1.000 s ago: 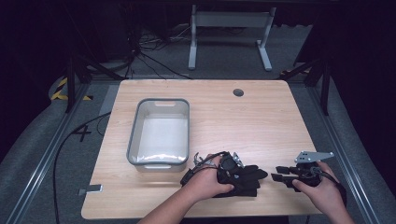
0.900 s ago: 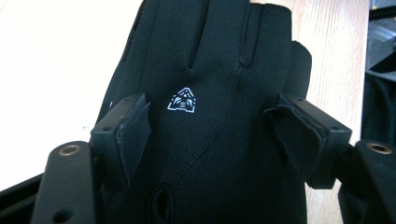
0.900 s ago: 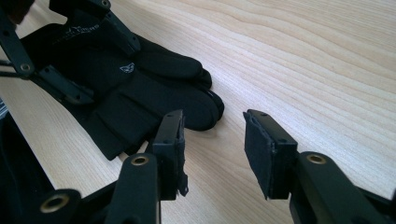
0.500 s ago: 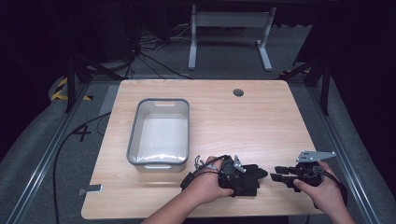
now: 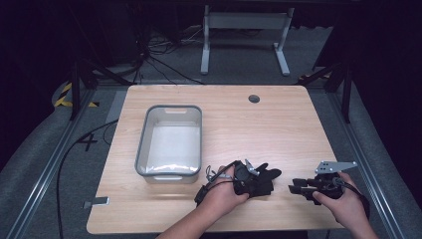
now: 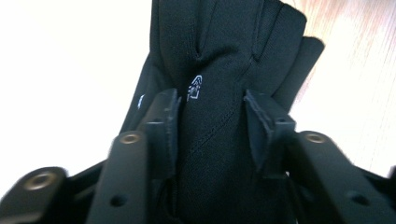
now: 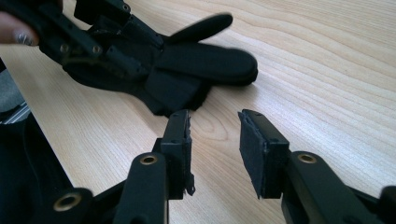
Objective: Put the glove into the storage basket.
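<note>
Left gripper view: black fabric glove (image 6: 219, 70) — soft, light, limp — just right of the grey bin (image 5: 171, 142), left hand-held gripper (image 6: 212, 126) closing onto its palm; right hand-held gripper (image 7: 215, 149) part-open, empty.

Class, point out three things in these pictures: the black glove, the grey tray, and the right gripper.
black glove (image 6: 219, 84), left gripper view, on the palm fabric between the jaws.
grey tray (image 5: 144, 134), high view, on its left rim.
right gripper (image 7: 215, 154), right gripper view, midway between its fingertips, over bare table.
</note>
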`<state>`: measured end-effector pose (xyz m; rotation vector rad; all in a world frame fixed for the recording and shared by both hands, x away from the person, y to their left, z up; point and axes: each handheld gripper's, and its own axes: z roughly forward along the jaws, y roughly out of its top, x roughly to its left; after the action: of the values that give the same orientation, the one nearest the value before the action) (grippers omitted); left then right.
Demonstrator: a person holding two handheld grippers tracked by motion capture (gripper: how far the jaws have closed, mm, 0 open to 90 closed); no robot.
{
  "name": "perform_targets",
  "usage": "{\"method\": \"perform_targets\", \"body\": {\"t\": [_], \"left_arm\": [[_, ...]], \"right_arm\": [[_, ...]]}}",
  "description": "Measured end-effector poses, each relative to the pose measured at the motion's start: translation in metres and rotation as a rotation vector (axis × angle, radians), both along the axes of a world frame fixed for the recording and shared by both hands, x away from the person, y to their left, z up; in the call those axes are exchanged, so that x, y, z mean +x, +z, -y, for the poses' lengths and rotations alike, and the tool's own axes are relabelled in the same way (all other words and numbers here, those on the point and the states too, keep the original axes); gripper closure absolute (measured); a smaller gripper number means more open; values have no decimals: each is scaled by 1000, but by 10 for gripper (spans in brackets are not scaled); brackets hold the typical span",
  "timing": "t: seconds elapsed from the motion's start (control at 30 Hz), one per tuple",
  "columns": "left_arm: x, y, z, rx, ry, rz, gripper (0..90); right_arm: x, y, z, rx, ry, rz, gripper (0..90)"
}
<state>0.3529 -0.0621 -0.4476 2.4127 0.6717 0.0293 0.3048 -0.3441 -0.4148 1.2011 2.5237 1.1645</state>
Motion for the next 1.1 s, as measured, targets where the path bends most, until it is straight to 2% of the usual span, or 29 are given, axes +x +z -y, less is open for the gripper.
{"method": "perform_targets", "body": {"t": [0.1,0.17,0.23,0.37,0.5,0.73,0.93,1.1], "left_arm": [[4,0,-2,-20,19,-35,633],[5,0,-3,-27,23,-43,650],[8,1,-4,-48,40,-79,661],[17,5,-10,-97,66,-176,670],[19,16,-14,-122,74,-212,672],[18,38,-19,-134,64,-216,671],[17,63,-29,-162,65,-166,670],[20,80,-39,-192,77,-174,670]], "right_arm": [[1,-1,0,0,5,-1,649],[1,-1,1,-8,3,-2,648],[2,-3,2,-11,5,-1,648],[3,-4,3,-6,2,-10,651],[4,-6,4,-11,-1,-13,661],[4,-6,4,-12,-2,-17,661],[6,-8,5,-21,-6,-17,664],[7,-11,5,-29,-8,-30,664]]}}
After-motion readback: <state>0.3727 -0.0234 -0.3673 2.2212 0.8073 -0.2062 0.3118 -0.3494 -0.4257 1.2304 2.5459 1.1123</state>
